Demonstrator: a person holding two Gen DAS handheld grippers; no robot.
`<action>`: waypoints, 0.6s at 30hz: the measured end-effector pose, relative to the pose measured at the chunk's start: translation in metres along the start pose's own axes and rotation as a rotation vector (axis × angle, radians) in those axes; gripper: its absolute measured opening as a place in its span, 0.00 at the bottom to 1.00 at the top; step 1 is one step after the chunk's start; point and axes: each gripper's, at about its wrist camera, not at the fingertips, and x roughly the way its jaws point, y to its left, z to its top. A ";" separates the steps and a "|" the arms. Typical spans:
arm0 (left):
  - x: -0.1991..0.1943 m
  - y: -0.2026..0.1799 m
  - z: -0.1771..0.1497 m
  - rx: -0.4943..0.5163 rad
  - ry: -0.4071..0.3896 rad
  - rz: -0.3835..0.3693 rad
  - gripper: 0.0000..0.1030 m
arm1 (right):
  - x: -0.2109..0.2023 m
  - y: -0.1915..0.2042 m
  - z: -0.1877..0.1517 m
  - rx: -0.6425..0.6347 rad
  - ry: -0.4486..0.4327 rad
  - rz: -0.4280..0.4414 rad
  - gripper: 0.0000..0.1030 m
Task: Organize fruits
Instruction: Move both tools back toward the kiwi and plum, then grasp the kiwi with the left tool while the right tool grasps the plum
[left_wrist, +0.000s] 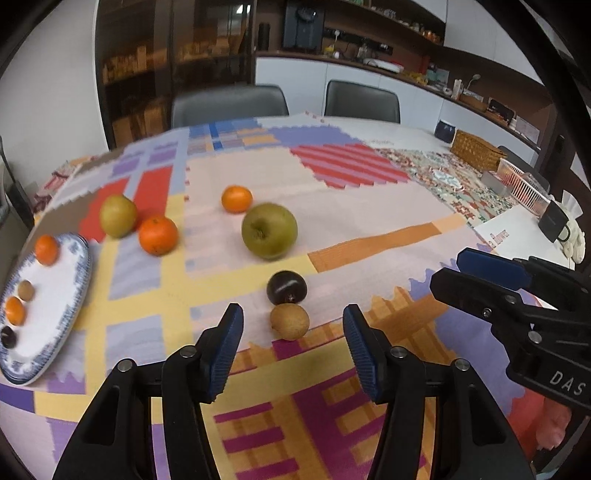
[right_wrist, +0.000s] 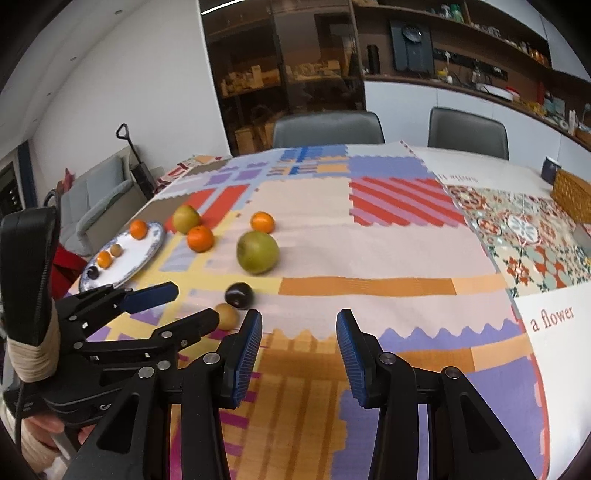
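Left gripper (left_wrist: 293, 345) jaws are held wide around a kiwi (left_wrist: 289, 321) touching a plum (left_wrist: 287, 287); right gripper (right_wrist: 299, 349) jaws are spread wide too, nothing gripped

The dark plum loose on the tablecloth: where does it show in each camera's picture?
Left wrist view: the dark plum lies near centre, just beyond the brown kiwi, ahead of the open left gripper.
Right wrist view: left of centre, above the kiwi.
Shared landmark: the big green apple behind it.
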 end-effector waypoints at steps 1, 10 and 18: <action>0.004 0.001 0.000 -0.005 0.011 -0.004 0.48 | 0.004 -0.002 -0.001 0.008 0.010 -0.002 0.42; 0.028 0.004 -0.001 -0.030 0.065 -0.010 0.37 | 0.022 -0.009 -0.005 0.047 0.059 -0.008 0.42; 0.035 0.008 -0.001 -0.047 0.079 -0.023 0.26 | 0.026 -0.007 -0.006 0.049 0.074 -0.008 0.42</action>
